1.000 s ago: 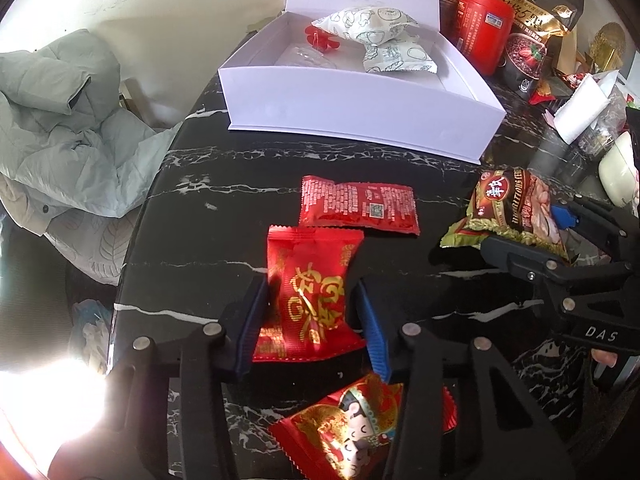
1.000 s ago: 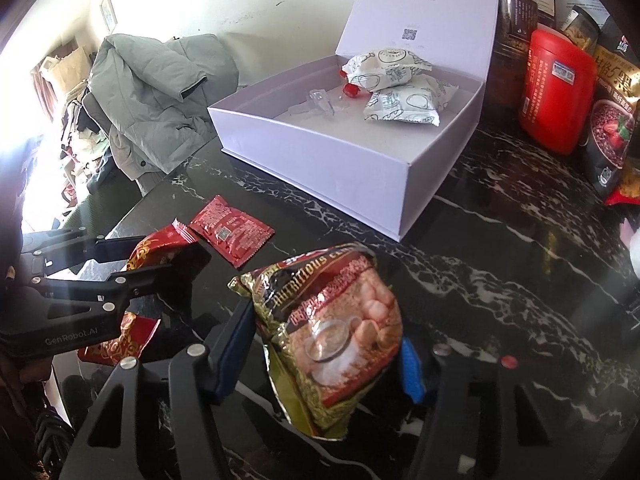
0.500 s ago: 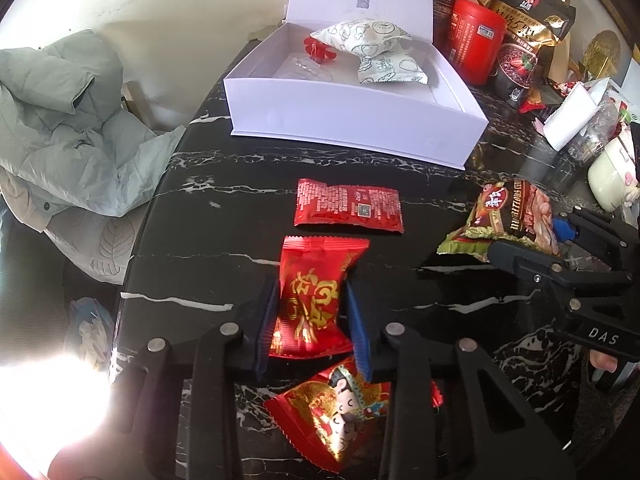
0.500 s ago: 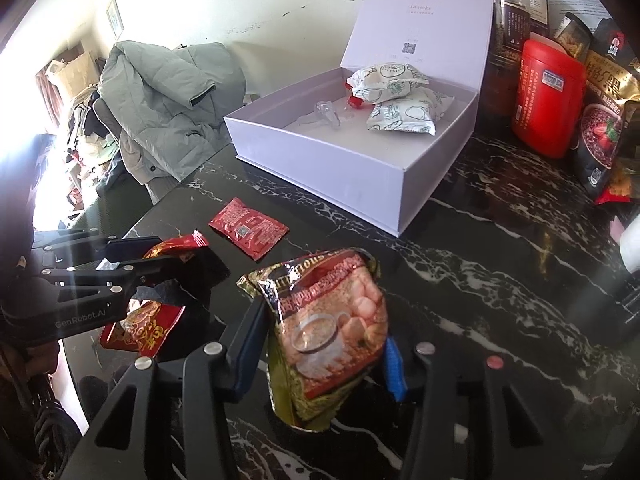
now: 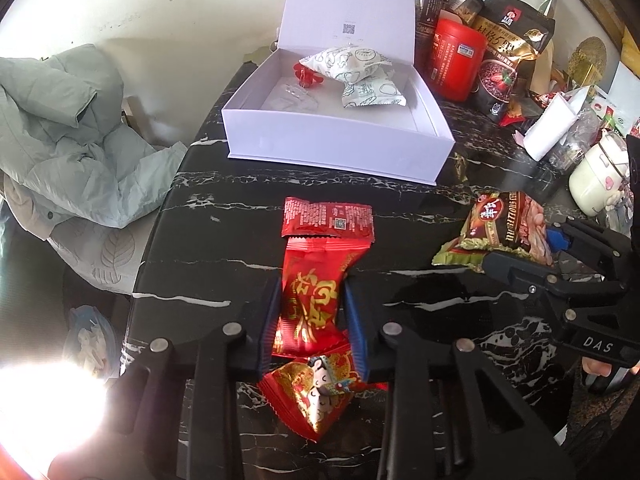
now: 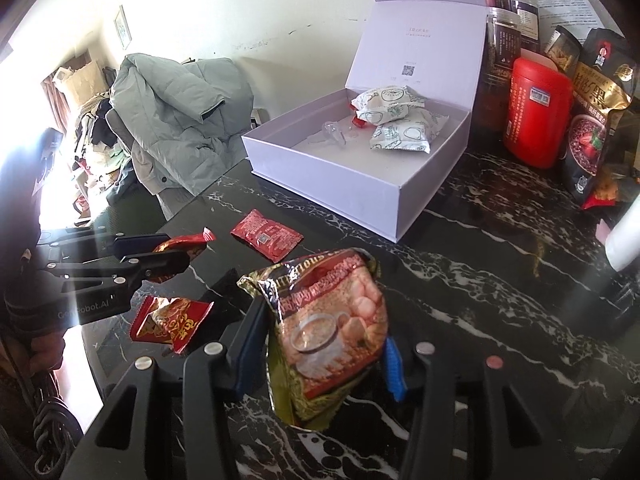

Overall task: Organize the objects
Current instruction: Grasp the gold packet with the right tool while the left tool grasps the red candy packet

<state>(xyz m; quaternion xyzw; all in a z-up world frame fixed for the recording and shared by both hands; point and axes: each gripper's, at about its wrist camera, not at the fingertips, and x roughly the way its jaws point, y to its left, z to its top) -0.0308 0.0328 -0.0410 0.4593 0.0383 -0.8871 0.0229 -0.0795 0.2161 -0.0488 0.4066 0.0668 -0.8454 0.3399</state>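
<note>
Both wrist cameras are looking forward along their fingers, close above the black marble table, each facing the open white box; both are sharing the box and the table.

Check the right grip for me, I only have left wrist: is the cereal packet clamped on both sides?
Obs: Yes. In the right wrist view the right gripper is shut on the cereal packet, with one finger on each side edge and the packet upright.
Op: Is my red packet touching the cartoon one?
Obs: No. From the right, the red packet in the left gripper shows a gap to the cartoon packet, which lies on the table.
</note>
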